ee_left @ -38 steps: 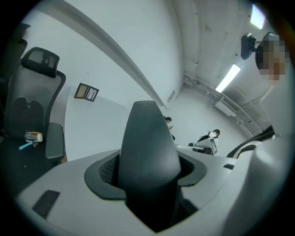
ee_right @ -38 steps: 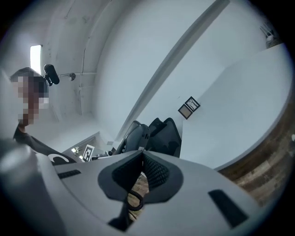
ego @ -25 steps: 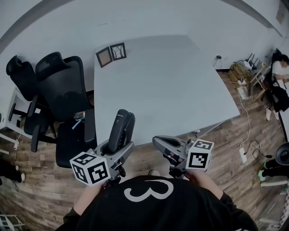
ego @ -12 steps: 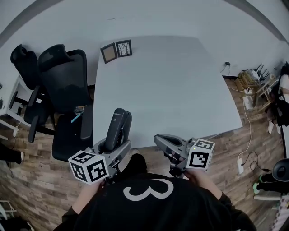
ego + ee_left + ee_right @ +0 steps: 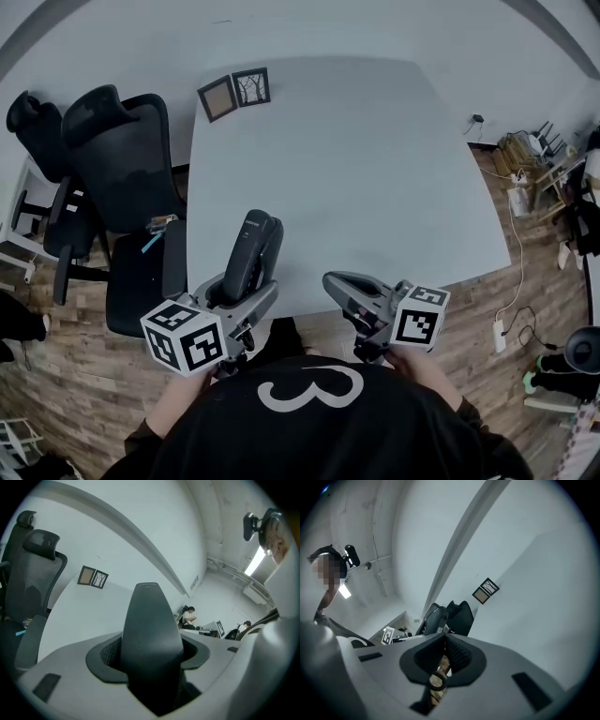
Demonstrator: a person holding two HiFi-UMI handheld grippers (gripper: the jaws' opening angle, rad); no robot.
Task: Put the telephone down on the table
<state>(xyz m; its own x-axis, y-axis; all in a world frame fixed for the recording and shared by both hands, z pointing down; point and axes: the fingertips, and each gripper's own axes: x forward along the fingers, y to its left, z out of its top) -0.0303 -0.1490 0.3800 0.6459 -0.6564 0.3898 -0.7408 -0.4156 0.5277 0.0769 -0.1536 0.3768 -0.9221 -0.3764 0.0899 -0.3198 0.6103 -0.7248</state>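
2 frames (image 5: 234,92) at table's (image 5: 375,169) far-L corner — chairs (image 5: 122,159) L of it — phone (image 5: 253,246) over near edge.

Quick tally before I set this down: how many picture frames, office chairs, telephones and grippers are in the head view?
Picture frames: 2, one brown, one dark
Office chairs: 2, near, far
Telephone: 1
Grippers: 2, left gripper, right gripper
Total: 7

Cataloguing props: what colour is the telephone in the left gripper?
The telephone is black, best seen in the head view.
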